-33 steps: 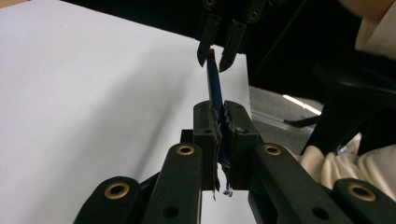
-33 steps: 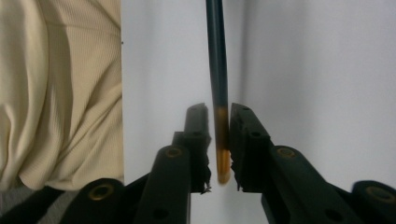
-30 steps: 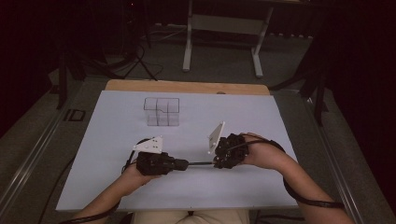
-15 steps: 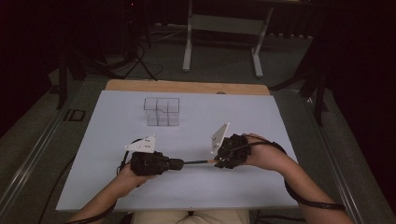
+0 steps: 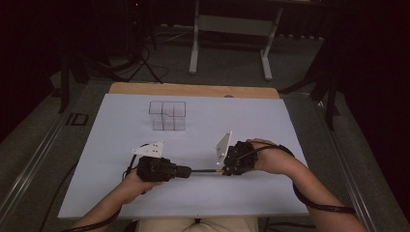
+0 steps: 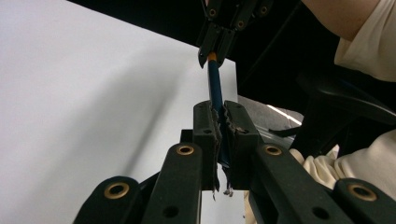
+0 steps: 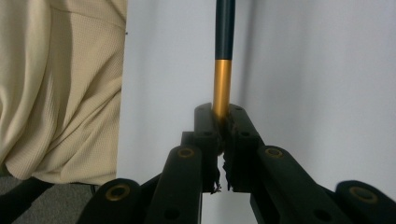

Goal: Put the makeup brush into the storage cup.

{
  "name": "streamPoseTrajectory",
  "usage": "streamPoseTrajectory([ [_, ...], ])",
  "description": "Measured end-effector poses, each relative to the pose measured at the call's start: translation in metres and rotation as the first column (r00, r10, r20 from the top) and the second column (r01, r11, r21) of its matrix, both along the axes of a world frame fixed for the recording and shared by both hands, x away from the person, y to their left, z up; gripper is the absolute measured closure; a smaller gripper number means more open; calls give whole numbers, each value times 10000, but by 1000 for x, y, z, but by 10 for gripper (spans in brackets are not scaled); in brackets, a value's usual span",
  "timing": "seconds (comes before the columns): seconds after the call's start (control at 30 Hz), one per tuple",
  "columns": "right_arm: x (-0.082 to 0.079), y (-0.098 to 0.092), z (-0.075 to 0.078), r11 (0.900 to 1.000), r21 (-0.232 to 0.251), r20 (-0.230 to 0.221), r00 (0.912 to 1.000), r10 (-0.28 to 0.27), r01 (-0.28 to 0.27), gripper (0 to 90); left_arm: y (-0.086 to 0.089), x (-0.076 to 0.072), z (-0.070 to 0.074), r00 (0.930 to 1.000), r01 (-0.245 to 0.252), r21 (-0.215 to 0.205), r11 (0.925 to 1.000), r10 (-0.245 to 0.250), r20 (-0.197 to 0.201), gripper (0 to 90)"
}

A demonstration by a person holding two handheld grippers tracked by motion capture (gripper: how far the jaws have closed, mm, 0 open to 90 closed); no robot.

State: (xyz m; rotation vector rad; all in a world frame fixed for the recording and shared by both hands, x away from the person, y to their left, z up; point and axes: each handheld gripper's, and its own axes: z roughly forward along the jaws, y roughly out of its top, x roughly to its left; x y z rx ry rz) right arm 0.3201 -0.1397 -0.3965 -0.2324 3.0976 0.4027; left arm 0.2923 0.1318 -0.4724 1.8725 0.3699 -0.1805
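Note:
A slim dark-blue pen [image 5: 203,170] with a gold end [image 7: 222,79] hangs level just above the white sheet, held between both grippers. My left gripper [image 5: 189,170] is shut on the blue barrel [image 6: 215,81], which runs up between its jaws [image 6: 222,109]. My right gripper [image 5: 223,170] faces it from the right, and its jaws have just been closing on the gold end, which they now pinch [image 7: 223,112]. In the left gripper view the right gripper [image 6: 212,53] shows at the top, clamped on the pen's far tip.
A clear plastic grid box [image 5: 167,116] stands on the far part of the white sheet [image 5: 241,121], with a wooden board edge [image 5: 193,90] behind it. A metal stand [image 5: 229,43] and cables are on the floor beyond. The person's beige clothing [image 7: 60,84] is at the near edge.
The left gripper has shifted slightly to the left, so a bit more of the pen shows between the two grippers. The right hand has stayed where it was.

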Motion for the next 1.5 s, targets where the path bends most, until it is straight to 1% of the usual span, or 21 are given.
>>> streamPoseTrajectory([
  [0.1,-1,0,0,9999,-68,-79,9999,124,-125,847,-1,0,0,10000,45,159,9999,-46,60,844],
  [0.17,-1,0,0,9999,-84,-143,9998,137,-138,848,-1,0,2,9998,2,294,9996,-8,215,805],
  [0.23,-1,-1,1,9999,-56,-269,9996,101,-102,848,-2,0,3,9997,-71,349,9994,63,242,744],
  [0.27,-1,-1,1,9999,-58,-303,9995,116,-118,848,-2,0,5,9995,-98,390,9992,87,292,736],
  [0.43,-1,1,1,9999,-62,-385,9992,137,-140,849,-7,2,12,9990,230,883,9958,-262,354,692],
  [0.53,-1,2,2,9998,-73,-424,9989,187,-191,850,-12,4,17,9979,456,1399,9891,-516,396,688],
  [0.63,-1,4,2,9996,-108,-490,9985,254,-260,850,-16,7,23,9956,706,1887,9795,-810,479,689],
  [0.73,-2,5,2,9995,-103,-448,9985,307,-312,850,-23,8,29,9929,942,2338,9677,-1084,488,691],
  [0.8,-2,6,3,9996,-65,-479,9985,280,-283,850,-28,9,31,9919,988,2712,9574,-1168,508,691],
  [0.83,-2,6,3,9995,-26,-440,9986,310,-311,850,-29,9,31,9920,997,2743,9565,-1170,475,693],
  [0.9,-2,6,3,9995,2,-493,9983,325,-325,850,-32,9,30,9913,1018,2984,9490,-1220,497,716],
  [0.97,-2,7,3,9995,-95,-452,9986,289,-294,850,-34,9,30,9903,1103,3024,9468,-1305,476,742],
  [1.03,-2,7,3,9994,-118,-483,9983,314,-320,850,-35,9,28,9900,1162,3109,9433,-1352,401,757],
  [1.07,-2,7,3,9994,-124,-492,9983,315,-321,850,-36,9,27,9904,1209,3100,9430,-1357,266,758],
  [1.13,-1,7,3,9994,-119,-581,9979,304,-311,849,-37,9,25,9889,1352,3224,9369,-1480,153,797],
  [1.17,-2,7,3,9995,-114,-564,9980,297,-304,849,-39,8,23,9887,1330,3261,9359,-1482,220,833],
  [1.2,-1,6,3,9995,-94,-544,9981,296,-302,849,-39,8,23,9890,1294,3229,9375,-1454,259,841],
  [1.27,-1,6,3,9996,-116,-565,9981,258,-265,849,-39,7,21,9896,1257,3191,9394,-1414,264,849],
  [1.3,-1,5,3,9996,-108,-554,9982,245,-251,849,-38,7,20,9899,1219,3095,9431,-1381,309,851],
  [1.4,-2,5,2,9997,-23,-602,9979,227,-229,847,-37,5,18,9893,1218,3049,9446,-1405,404,855],
  [1.5,-3,4,3,9997,134,-547,9983,198,-190,838,-34,4,14,9905,1132,2887,9507,-1308,425,856],
])
